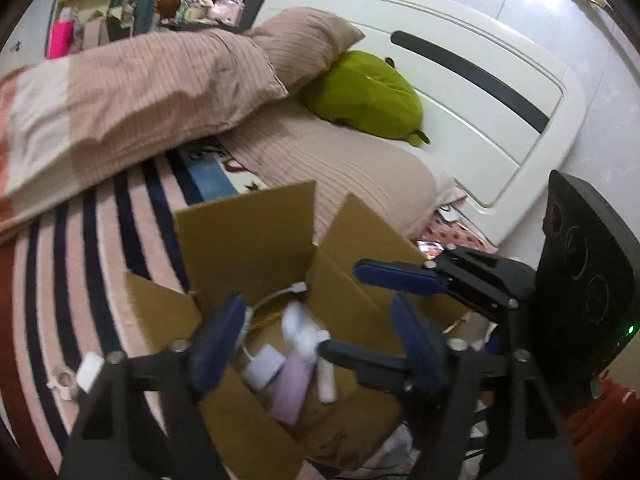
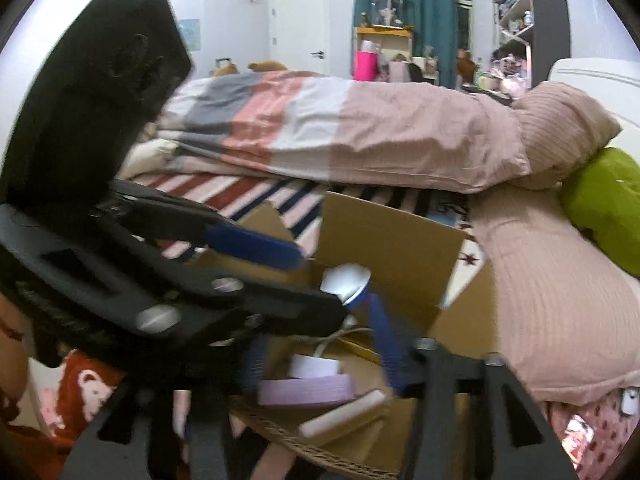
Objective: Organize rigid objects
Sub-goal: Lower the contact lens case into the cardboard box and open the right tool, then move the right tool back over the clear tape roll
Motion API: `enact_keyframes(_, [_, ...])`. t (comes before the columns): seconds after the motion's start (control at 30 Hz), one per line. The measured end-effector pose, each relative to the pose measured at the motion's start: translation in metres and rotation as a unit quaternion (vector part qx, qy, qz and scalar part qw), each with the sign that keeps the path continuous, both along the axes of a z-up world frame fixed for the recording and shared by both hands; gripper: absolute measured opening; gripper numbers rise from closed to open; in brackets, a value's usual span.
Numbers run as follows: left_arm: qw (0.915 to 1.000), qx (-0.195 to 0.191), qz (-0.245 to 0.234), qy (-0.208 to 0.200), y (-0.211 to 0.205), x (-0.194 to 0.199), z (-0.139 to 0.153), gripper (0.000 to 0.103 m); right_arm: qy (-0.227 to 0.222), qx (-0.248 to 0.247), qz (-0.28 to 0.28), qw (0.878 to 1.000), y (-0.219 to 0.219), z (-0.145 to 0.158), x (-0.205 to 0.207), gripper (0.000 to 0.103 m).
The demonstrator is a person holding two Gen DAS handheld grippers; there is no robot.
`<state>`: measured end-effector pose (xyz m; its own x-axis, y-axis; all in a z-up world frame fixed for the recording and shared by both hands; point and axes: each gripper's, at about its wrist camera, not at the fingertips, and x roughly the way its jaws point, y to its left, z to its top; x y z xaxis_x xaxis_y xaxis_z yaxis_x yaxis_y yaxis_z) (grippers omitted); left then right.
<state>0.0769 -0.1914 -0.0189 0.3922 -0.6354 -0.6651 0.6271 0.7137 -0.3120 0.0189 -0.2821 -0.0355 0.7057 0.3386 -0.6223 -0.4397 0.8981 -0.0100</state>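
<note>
An open cardboard box (image 1: 248, 236) sits on the bed. Inside lie a lilac flat case (image 1: 292, 388), a white charger block (image 1: 262, 368), a white cable (image 1: 276, 294) and a white stick (image 1: 326, 380). My left gripper (image 1: 316, 344) hovers over the box mouth, open and empty. My right gripper (image 1: 384, 300) reaches in from the right, also open. In the right wrist view the box (image 2: 392, 240) holds the lilac case (image 2: 306, 390), and the right gripper (image 2: 320, 352) is open above it, with the left gripper (image 2: 300, 276) crossing from the left next to a white rounded object (image 2: 346, 282).
A folded pink striped quilt (image 1: 132, 96), a pink pillow (image 1: 304, 44) and a green plush (image 1: 368, 96) lie on the bed beyond the box. A white headboard (image 1: 480, 92) stands at right. A striped blanket (image 1: 72, 280) lies left of the box.
</note>
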Motion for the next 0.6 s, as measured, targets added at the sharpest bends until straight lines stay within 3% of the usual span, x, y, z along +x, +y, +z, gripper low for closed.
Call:
enact_keyframes(0.13, [0.9995,0.017,0.022,-0.017,0.011,-0.003,0.004,0.083,0.005,-0.001,-0.003,1.0,-0.002,0.001,-0.001,0.052])
enact_keyframes(0.4, [0.9978,0.009,0.052,-0.039,0.049,-0.017,0.016,0.084,0.005,-0.016,-0.001,1.0,0.011,0.009,-0.004,0.054])
enact_keyframes(0.6, [0.9934,-0.004,0.102,-0.051,0.116,-0.027,0.02,0.084,-0.002,-0.024,0.022,0.999,0.05,0.02,-0.006,0.055])
